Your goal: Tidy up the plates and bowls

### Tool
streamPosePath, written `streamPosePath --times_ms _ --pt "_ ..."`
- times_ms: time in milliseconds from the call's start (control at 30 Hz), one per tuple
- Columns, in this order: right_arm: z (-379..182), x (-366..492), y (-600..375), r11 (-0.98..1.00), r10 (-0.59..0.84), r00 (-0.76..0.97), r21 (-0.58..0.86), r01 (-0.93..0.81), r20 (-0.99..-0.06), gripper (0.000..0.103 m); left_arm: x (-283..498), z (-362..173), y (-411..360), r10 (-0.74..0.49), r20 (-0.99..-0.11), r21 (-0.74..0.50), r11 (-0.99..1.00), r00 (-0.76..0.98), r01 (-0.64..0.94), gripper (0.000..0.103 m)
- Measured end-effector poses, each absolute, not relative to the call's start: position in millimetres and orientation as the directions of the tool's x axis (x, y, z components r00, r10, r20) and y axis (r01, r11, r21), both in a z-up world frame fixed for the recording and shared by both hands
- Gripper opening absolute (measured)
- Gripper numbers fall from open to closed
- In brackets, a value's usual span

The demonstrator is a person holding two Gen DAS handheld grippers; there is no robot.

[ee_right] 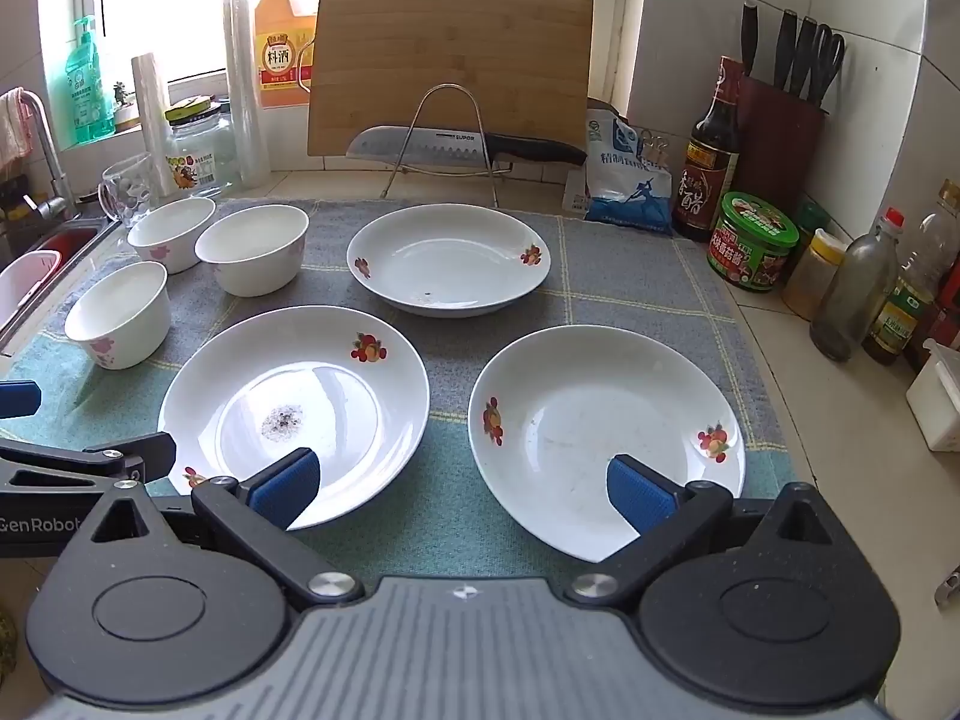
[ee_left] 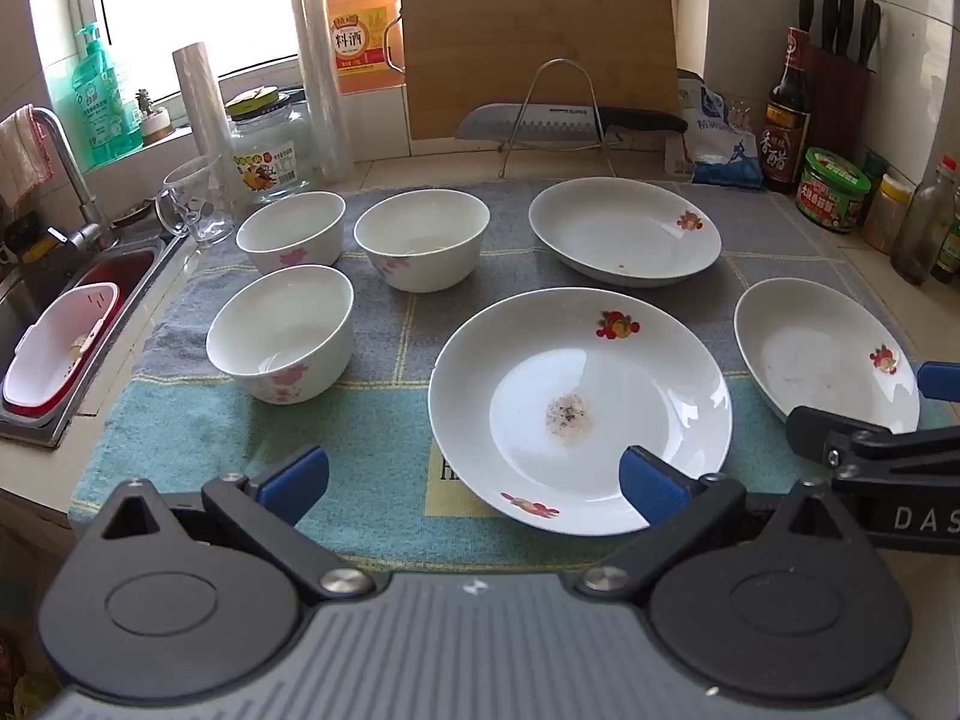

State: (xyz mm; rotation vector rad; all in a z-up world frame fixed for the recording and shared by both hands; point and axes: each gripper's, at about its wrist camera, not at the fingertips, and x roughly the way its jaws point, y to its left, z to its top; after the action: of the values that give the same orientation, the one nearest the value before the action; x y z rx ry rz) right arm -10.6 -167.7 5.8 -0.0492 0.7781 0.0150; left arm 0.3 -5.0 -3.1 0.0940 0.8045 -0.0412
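Three white plates with fruit prints lie on a towel (ee_left: 384, 354): a near one with a dirty centre (ee_left: 579, 408) (ee_right: 294, 411), a far one (ee_left: 624, 231) (ee_right: 449, 258) and a right one (ee_left: 825, 354) (ee_right: 606, 438). Three white bowls with pink flowers stand at the left: near (ee_left: 281, 333) (ee_right: 117, 312), far left (ee_left: 291, 231) (ee_right: 171, 231), far middle (ee_left: 422, 237) (ee_right: 252, 246). My left gripper (ee_left: 474, 483) is open and empty, above the towel's front edge by the near plate. My right gripper (ee_right: 462, 489) is open and empty, between the near and right plates.
A knife on a wire rack (ee_left: 564, 120) and a wooden cutting board (ee_left: 540, 42) stand behind the towel. A glass mug (ee_left: 195, 201), jar and bottles are at back left. Sauce bottles and jars (ee_right: 753, 240) line the right. A sink with a pink basket (ee_left: 57, 348) is left.
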Motion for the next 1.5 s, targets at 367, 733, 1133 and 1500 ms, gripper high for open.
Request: streamPosePath --times_ms 367,733,1133,1500 --pt "4.2 -11.7 -168.7 0.999 -0.001 0.713 -0.038 -0.035 -0.701 0.103 2.3 -1.8 -6.7 0.003 -0.722 0.069 0.995 0.692 0.067 0.102" --pt "4.6 -10.6 -180.3 0.998 0.027 0.723 -0.023 -0.059 -0.691 0.103 0.4 2.5 -15.1 0.022 -0.715 0.084 0.995 0.699 0.055 0.102" --pt "9.4 -16.0 -214.8 0.998 0.04 0.76 -0.013 -0.064 -0.649 0.103 3.0 10.1 -38.1 -0.061 -0.694 0.014 0.995 0.718 0.098 0.102" --pt "-1.6 -27.9 -272.0 0.998 0.037 0.785 -0.013 -0.057 -0.618 0.103 20.0 26.2 -71.7 -0.155 -0.66 0.031 0.972 0.735 0.232 0.102"
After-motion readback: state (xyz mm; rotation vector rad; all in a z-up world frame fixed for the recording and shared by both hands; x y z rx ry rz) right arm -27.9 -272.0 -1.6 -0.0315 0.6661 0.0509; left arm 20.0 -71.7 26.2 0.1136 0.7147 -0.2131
